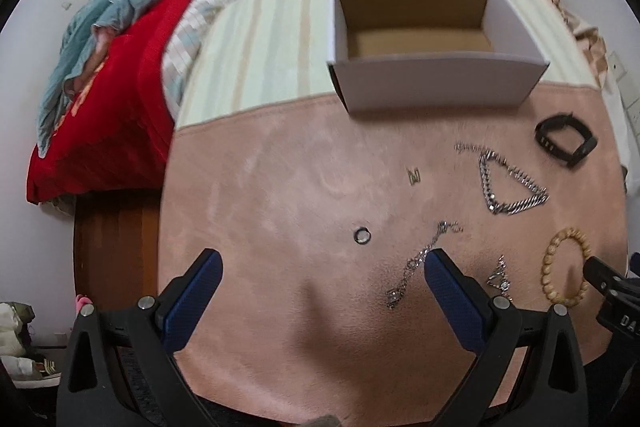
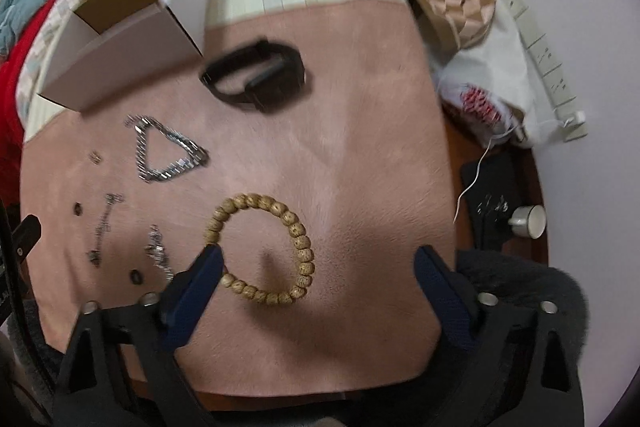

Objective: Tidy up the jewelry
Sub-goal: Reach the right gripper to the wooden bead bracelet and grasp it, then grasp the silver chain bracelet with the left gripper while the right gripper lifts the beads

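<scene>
On pink suede-like mat [image 2: 360, 107], tan wooden bead bracelet [image 2: 262, 249] between wide-apart right gripper [image 2: 318, 259] fingers; light, rigid beads, stretchy; pinch one side. Left gripper [image 1: 324, 263] also apart.

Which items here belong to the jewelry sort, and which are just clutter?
Job: wooden bead bracelet, silver chain, black wristband, ring, thin chain, cardboard box.
Clutter: red blanket, white cup, power strip.

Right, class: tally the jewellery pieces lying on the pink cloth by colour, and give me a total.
Silver pieces: 4 (thick flat-link chain, thin chain, sparkly pendant, tiny clasp-like piece)
Small dark rings: 2
Black strap wristband: 1
Tan wooden bead bracelet: 1
Total: 8
</scene>
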Available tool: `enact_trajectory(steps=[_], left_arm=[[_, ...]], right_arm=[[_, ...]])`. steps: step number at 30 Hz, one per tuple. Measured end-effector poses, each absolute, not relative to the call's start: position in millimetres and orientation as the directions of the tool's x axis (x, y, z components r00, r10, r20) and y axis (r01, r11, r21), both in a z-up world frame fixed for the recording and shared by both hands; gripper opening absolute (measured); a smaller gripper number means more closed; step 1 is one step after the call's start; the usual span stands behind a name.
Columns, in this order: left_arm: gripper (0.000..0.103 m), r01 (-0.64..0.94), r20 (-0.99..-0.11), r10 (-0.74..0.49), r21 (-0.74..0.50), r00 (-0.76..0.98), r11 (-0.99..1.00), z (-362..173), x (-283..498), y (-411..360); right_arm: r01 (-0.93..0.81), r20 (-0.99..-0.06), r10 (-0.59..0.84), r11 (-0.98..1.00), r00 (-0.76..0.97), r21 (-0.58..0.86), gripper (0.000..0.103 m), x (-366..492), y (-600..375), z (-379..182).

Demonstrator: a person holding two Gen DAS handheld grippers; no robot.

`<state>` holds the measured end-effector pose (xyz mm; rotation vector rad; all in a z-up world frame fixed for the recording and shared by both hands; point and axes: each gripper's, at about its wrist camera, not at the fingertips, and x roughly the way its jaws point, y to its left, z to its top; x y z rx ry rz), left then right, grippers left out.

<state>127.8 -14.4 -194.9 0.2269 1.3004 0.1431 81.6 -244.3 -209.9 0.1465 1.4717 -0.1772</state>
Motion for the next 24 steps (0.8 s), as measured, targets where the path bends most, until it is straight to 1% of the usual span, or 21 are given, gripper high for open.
enact_trajectory(steps=[1, 2, 4, 5, 6, 7, 8, 9, 14, 18, 19, 20, 22, 24], left_arm=[[0.103, 0.028, -0.938, 0.233, 0.248, 0.255, 0.968, -199, 129, -17], [0.103, 0.035, -0.94, 0.234, 0.25, 0.249, 0.968, -203, 130, -19], [0.103, 0.05, -0.942, 0.234, 0.253, 0.242, 0.966, -208, 134, -22], [0.103, 0.056, -0.942, 0.233, 0.254, 0.24, 0.966, -210, 136, -24], [0.103, 0.063, -0.943, 0.231, 0.252, 0.238, 0.966, -212, 138, -26], [0.103, 0.069, -0.945, 0.227, 0.249, 0.236, 0.966, -213, 140, -28], [0.103, 0.073, -0.947, 0.221, 0.244, 0.234, 0.967, -214, 142, -30], [0.103, 0.08, -0.951, 0.208, 0.231, 0.231, 0.97, -215, 146, -34], [0.103, 0.108, -0.966, 0.146, 0.172, 0.213, 0.979, -222, 167, -52], [0.102, 0.118, -0.983, 0.082, 0.103, 0.166, 0.988, -234, 185, -69], [0.098, 0.125, -0.984, 0.076, 0.097, 0.16, 0.987, -236, 187, -73], [0.089, 0.136, -0.986, 0.071, 0.092, 0.153, 0.986, -239, 190, -78], [0.077, 0.162, -0.988, 0.067, 0.09, 0.142, 0.983, -243, 195, -87], [0.071, 0.186, -0.988, 0.067, 0.093, 0.141, 0.978, -246, 196, -94]], right_arm=[[0.202, -0.996, -0.025, 0.979, 0.082, -0.008, 0.084, 82, -244, -217], [0.196, -0.997, -0.024, 0.981, 0.074, -0.009, 0.079, 82, -243, -222], [0.174, -0.998, -0.021, 0.985, 0.066, -0.01, 0.065, 82, -239, -234], [0.164, -0.998, -0.02, 0.986, 0.055, -0.011, 0.054, 81, -237, -238], [0.153, -0.997, -0.027, 0.988, 0.079, -0.014, 0.039, 80, -235, -236], [0.14, -0.994, -0.033, 0.99, 0.1, -0.018, 0.031, 79, -232, -235], [0.133, -0.993, -0.03, 0.991, 0.11, -0.016, 0.011, 78, -230, -236], [0.137, -0.993, -0.025, 0.99, 0.113, -0.01, 0.009, 77, -231, -237], [0.238, -0.988, -0.028, 0.971, 0.15, 0.009, 0.009, 79, -261, -233], [0.245, -0.987, -0.035, 0.969, 0.154, 0.004, 0.009, 81, -268, -231], [0.244, -0.988, -0.036, 0.97, 0.153, 0.002, 0.009, 83, -267, -229], [0.242, -0.987, -0.037, 0.97, 0.154, 0.001, 0.009, 83, -267, -229], [0.243, -0.988, -0.029, 0.97, 0.151, 0.008, 0.009, 87, -270, -228], [0.242, -0.989, -0.03, 0.97, 0.144, 0.006, 0.009, 90, -272, -229]])
